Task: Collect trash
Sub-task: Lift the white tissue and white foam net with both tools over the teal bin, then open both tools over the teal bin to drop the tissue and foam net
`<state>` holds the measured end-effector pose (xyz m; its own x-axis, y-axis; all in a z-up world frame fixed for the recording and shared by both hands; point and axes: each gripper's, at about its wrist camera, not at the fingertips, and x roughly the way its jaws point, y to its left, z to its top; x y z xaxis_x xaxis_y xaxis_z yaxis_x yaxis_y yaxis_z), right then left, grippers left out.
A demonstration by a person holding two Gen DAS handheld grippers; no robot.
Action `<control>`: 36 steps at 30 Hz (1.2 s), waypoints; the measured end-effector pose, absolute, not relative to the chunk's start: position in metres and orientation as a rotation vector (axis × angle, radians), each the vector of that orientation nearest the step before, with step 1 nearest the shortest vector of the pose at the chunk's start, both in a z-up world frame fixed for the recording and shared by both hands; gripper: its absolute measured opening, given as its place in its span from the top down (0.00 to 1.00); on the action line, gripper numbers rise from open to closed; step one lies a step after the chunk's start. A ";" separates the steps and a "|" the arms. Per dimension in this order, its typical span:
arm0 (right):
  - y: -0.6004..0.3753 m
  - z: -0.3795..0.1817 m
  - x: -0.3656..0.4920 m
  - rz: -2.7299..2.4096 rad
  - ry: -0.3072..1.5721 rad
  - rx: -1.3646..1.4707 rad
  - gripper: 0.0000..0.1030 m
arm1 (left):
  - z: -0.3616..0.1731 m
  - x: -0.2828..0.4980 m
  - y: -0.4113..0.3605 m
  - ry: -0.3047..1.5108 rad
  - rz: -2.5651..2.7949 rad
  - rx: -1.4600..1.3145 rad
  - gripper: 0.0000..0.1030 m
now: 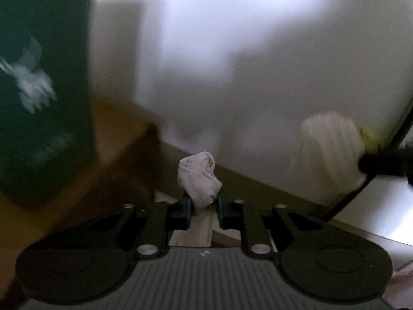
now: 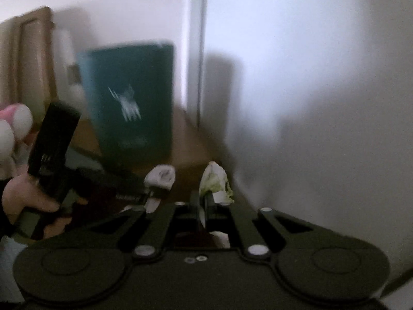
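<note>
My left gripper is shut on a crumpled white tissue, which sticks up between its pads. The right wrist view shows the same tissue at the tip of the left gripper, with a person's hand on its handle. My right gripper is shut on a white and pale green wrapper. That wrapper appears blurred at the right edge of the left wrist view. A dark green bin with a white mark stands on the wooden floor ahead and to the left; in the left wrist view the bin is close at left.
A white wall runs along the right, meeting a skirting board and brown wooden floor. A wooden door stands at far left behind the bin. Both views are motion-blurred.
</note>
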<state>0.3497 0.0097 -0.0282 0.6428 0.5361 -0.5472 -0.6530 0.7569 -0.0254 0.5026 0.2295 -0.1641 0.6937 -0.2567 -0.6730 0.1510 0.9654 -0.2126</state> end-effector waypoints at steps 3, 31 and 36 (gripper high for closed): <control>0.028 0.007 0.345 0.707 0.473 -0.243 0.98 | -0.127 0.481 0.246 0.691 -0.207 -0.101 0.83; 0.228 0.148 0.412 0.795 0.191 -0.173 1.00 | 0.085 0.567 0.445 0.433 0.069 -0.136 0.82; 0.263 0.120 0.452 0.779 0.270 -0.192 1.00 | 0.055 0.608 0.449 0.535 0.069 -0.133 0.82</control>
<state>0.4522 0.2629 0.1196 0.6800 0.6649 -0.3090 -0.7136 0.6970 -0.0708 0.6085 0.4487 0.0551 0.8584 0.0305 -0.5120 -0.0999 0.9890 -0.1087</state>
